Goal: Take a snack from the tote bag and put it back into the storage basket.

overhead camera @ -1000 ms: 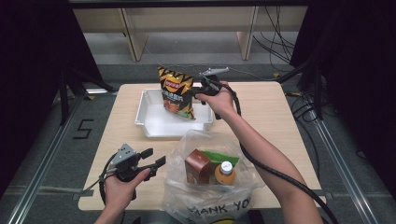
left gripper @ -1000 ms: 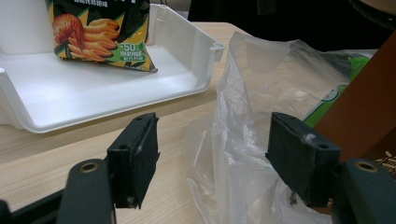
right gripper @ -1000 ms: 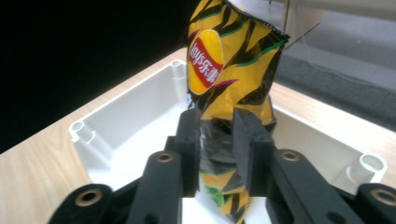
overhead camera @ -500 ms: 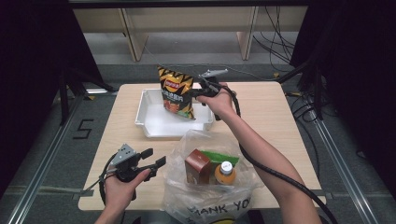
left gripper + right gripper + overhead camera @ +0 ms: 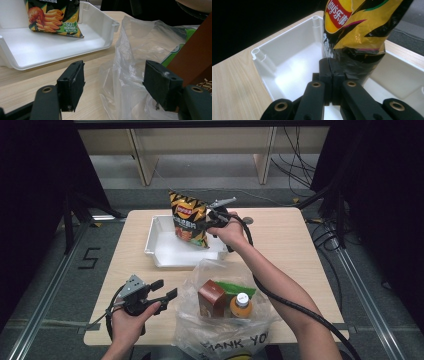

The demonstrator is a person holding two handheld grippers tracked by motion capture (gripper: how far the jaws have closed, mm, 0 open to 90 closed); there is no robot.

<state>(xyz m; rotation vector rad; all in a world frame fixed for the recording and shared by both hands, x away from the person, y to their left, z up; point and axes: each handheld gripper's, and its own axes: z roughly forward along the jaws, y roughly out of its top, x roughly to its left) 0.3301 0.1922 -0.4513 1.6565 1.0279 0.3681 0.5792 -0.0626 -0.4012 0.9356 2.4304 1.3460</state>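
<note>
Two grippers are at work, and the right gripper [image 5: 209, 222] has the chip bag [image 5: 189, 219] pinched at its edge, fingers [image 5: 329, 72] clenched tight on the crinkled foil after just closing the last bit of the way. That bag hangs over the white tray [image 5: 159, 251], near the upper middle of the high view, its lower corner down inside the tray but, as far as I can tell, barely touching the floor of it.

My worry is the grip: it bites only a thin fold of slippery foil at one side, so the bag could swing, twist, or slide free and topple over the tray wall onto the surface [image 5: 290, 240]. A quick release while it is tilted would likely leave it lying crooked against the rim.

Its long axis runs nearly upright, leaning slightly, with the top seam toward the upper edge of the frame and the printed front facing the person.

Lower left, the left gripper [image 5: 162, 292] rests with its fingers [image 5: 72, 83] spread wide, holding nothing, just beside the clear plastic bag [image 5: 220, 330] that holds a brown carton [image 5: 211, 298] and an orange bottle [image 5: 241, 305].
</note>
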